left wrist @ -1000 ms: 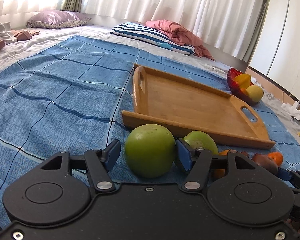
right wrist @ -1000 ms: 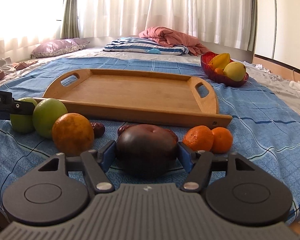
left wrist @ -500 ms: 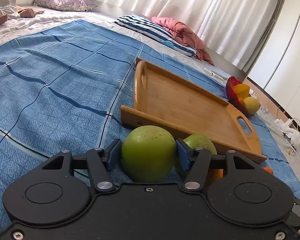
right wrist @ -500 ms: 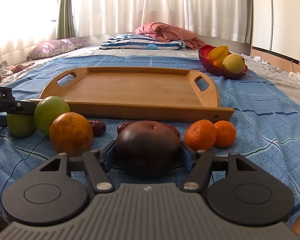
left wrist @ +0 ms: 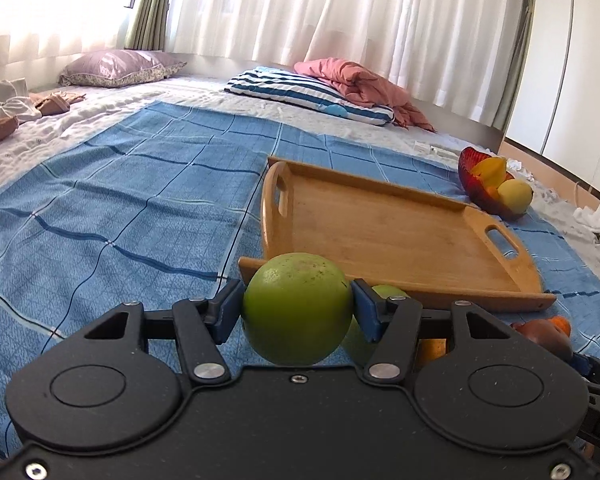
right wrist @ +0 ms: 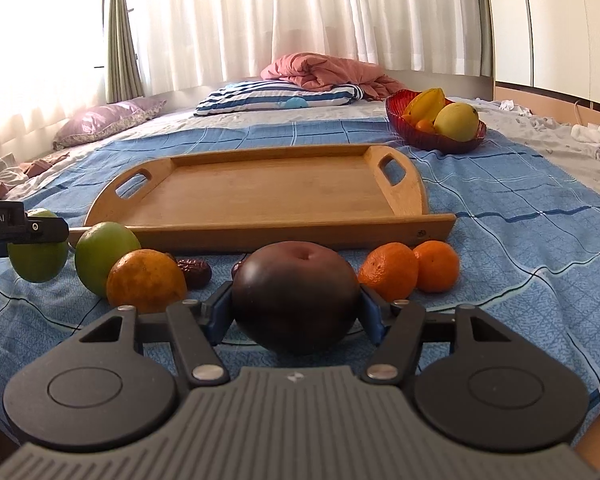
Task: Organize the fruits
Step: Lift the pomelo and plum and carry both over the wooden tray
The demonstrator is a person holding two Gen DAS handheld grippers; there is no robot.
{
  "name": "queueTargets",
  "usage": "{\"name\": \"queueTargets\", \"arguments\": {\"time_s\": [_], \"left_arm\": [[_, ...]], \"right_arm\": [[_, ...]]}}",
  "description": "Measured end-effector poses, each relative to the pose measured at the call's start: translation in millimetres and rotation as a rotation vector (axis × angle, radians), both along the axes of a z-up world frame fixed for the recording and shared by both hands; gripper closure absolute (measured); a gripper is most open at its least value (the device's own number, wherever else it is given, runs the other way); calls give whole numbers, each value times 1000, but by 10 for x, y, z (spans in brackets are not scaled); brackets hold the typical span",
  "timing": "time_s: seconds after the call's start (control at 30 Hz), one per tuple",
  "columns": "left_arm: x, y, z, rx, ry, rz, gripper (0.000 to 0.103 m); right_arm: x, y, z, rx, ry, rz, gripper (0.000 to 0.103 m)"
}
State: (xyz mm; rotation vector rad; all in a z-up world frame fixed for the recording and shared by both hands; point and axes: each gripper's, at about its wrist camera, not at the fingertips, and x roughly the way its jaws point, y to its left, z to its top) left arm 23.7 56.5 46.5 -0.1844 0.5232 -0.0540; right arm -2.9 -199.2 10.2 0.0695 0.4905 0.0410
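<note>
A green fruit sat gripped in the left claw, a dark plum in the right claw; the wooden tray lay bare just beyond.

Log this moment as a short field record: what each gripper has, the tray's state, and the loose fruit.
left gripper: shut on green apple, lifted off the blue bedspread
right gripper: jaws have just been closing; shut on dark plum
wooden tray: holds no fruit
loose fruit: second green apple, orange, two tangerines, dates
red bowl: holds yellow fruit
</note>
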Motion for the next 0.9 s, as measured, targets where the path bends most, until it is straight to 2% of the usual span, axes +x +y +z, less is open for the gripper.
{"name": "queueTargets", "arguments": {"time_s": [0.23,0.47,0.8,0.9], "left_arm": [[124,-162,265,-5,-38,-58,47],[414,-344,527,-33,-28,-120,47],[991,-606,800,-3,4,-200,47],[1240,-665,841,-16,21,-206,47]], "right_arm": [[59,-109,225,10,-67,-3,37],[300,-245,477,3,-100,5,37],[965,-414,779,28,-71,62,37],[1209,-444,815,36,-63,64,37]]}}
